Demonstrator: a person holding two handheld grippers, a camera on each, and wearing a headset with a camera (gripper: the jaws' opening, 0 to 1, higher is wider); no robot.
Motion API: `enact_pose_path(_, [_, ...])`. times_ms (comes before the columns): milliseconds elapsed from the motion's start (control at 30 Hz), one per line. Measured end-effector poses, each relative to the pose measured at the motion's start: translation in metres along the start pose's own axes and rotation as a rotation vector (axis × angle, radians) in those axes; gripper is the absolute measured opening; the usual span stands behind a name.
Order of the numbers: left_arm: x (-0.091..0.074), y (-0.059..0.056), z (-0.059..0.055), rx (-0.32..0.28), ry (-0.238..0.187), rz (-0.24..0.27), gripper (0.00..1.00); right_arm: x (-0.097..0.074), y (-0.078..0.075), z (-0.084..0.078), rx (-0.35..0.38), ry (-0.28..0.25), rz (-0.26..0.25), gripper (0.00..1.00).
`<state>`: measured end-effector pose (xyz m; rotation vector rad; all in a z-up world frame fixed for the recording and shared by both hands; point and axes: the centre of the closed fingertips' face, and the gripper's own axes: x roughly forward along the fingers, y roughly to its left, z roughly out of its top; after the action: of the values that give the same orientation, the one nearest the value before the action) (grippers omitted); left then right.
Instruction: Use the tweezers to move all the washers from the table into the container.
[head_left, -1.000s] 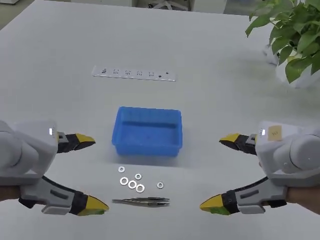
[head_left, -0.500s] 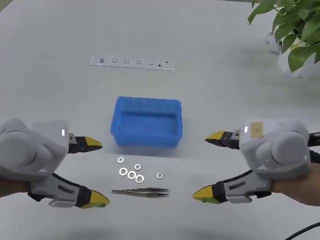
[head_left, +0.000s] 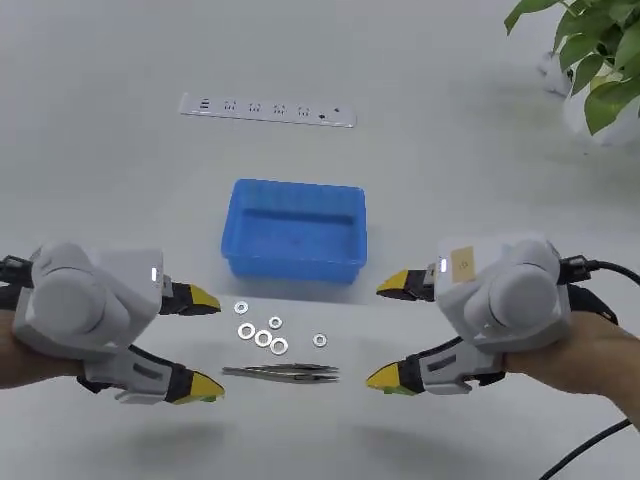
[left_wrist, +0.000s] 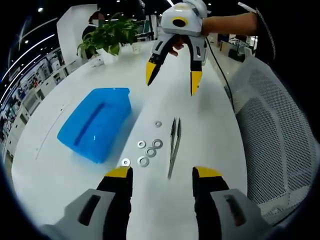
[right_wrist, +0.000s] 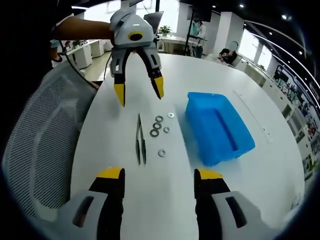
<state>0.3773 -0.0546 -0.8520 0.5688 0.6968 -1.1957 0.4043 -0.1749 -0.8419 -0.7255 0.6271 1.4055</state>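
Plainly, both tools were released: the left gripper (head_left: 211, 343) and the right gripper (head_left: 380, 333) each had their yellow-tipped jaws spread wide and grasped nothing. In the head view they faced one another above the table (head_left: 120, 190), the left at nine o'clock of the tweezers (head_left: 282, 372) and the right at three o'clock, both apart from them. The hands behind the white gripper bodies were mostly hidden; a bit of forearm showed at each side edge.

The tweezers lay flat and untouched on the table, running crosswise between the two grippers. Which end carried the tips was hard to make out in the head view.

Just beyond them, at about eleven o'clock, lay the washers (head_left: 262, 338), six small metal rings on the bare table. Four sat in a loose cluster, one lay a little off at eleven o'clock of it, and one (head_left: 319, 341) lay alone at three o'clock. Whether any of the clustered rings touched was too fine to tell.

At twelve o'clock of the washers stood the blue container (head_left: 290, 268), upright and open-topped. A faint speck on its floor was too small to identify.

Farther on at twelve o'clock lay a white power strip (head_left: 267, 110), its markings too blurred to read. A leafy plant (head_left: 590, 50) at two o'clock was cut off by the frame edge, and a dark cable (head_left: 590, 455) at the right gripper ran out of frame at five o'clock.
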Motion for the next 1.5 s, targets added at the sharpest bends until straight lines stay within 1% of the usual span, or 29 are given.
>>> enact_pose_path(67, [0.002, -0.002, 0.000, 0.001, -0.001, -0.010, 0.51, 0.004, 0.001, 0.002, -0.007, -0.001, 0.009, 0.56])
enact_pose_path(100, [0.004, -0.004, -0.001, 0.011, 0.000, -0.015, 0.50, 0.007, 0.002, 0.003, -0.017, -0.002, 0.010, 0.55])
enact_pose_path(167, [0.008, -0.005, -0.005, 0.020, 0.014, -0.027, 0.47, 0.011, 0.003, 0.005, -0.028, 0.002, 0.020, 0.53])
enact_pose_path(300, [0.012, -0.006, -0.006, 0.034, 0.023, -0.037, 0.42, 0.018, 0.007, 0.008, -0.046, 0.003, 0.041, 0.49])
enact_pose_path(467, [0.017, -0.006, -0.008, 0.064, 0.043, -0.048, 0.31, 0.027, 0.013, 0.011, -0.075, 0.013, 0.074, 0.42])
enact_pose_path(633, [0.021, -0.008, -0.010, 0.075, 0.052, -0.063, 0.27, 0.035, 0.020, 0.014, -0.101, 0.019, 0.103, 0.36])
enact_pose_path(733, [0.023, -0.008, -0.012, 0.081, 0.059, -0.070, 0.26, 0.040, 0.023, 0.015, -0.116, 0.025, 0.119, 0.33])
enact_pose_path(933, [0.027, -0.009, -0.014, 0.087, 0.066, -0.082, 0.22, 0.050, 0.031, 0.014, -0.137, 0.041, 0.150, 0.28])
enact_pose_path(1133, [0.030, -0.010, -0.016, 0.101, 0.078, -0.091, 0.17, 0.057, 0.035, 0.014, -0.144, 0.050, 0.158, 0.24])
enact_pose_path(1300, [0.031, -0.010, -0.017, 0.101, 0.085, -0.097, 0.14, 0.063, 0.034, 0.014, -0.141, 0.055, 0.156, 0.20])
enact_pose_path(1500, [0.032, -0.010, -0.019, 0.106, 0.089, -0.102, 0.09, 0.068, 0.036, 0.013, -0.138, 0.058, 0.165, 0.18])
